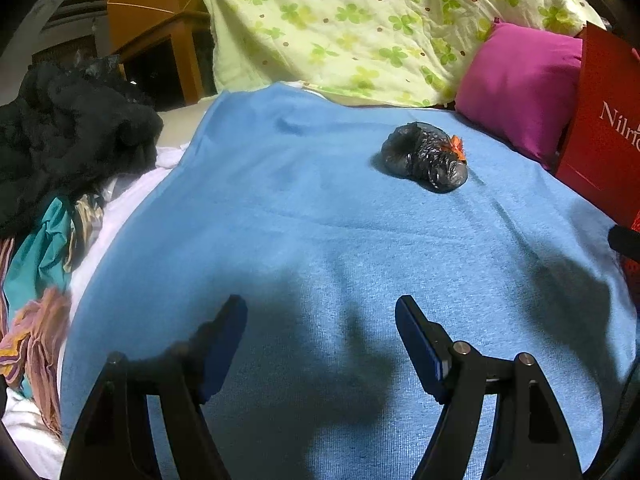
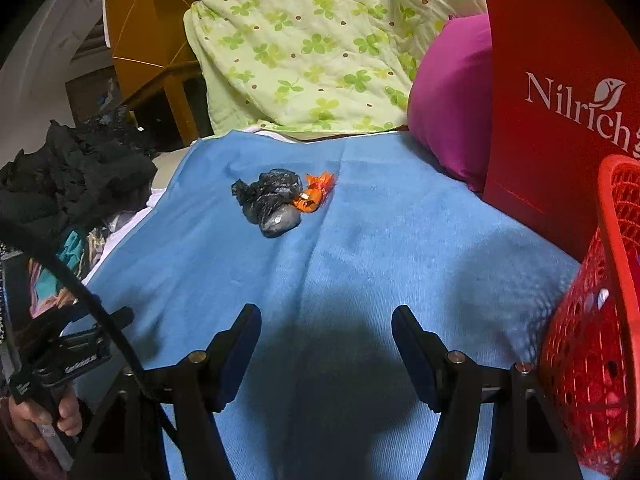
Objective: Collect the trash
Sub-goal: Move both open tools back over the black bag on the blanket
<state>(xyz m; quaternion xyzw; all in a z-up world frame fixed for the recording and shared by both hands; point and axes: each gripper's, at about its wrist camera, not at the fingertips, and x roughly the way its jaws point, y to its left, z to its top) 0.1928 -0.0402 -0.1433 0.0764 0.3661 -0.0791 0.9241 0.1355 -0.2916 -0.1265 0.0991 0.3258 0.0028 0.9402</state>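
Both tongs, left gripper & right gripper, wide open, empty. Only right view shows red plastic mesh basket at its right; red "Nilrich" paper bag ahead-right, crumpled black plastic bag ahead.

Pretty cluttered bedroom. A blue blanket covers the bed across the middle of the frame, with a green clover-print quilt bunched at the top and a magenta pillow at upper right. Orange-brown wooden furniture stands upper left, dark clothes heaped on the left edge. Light's dim, shadows low in the frame.
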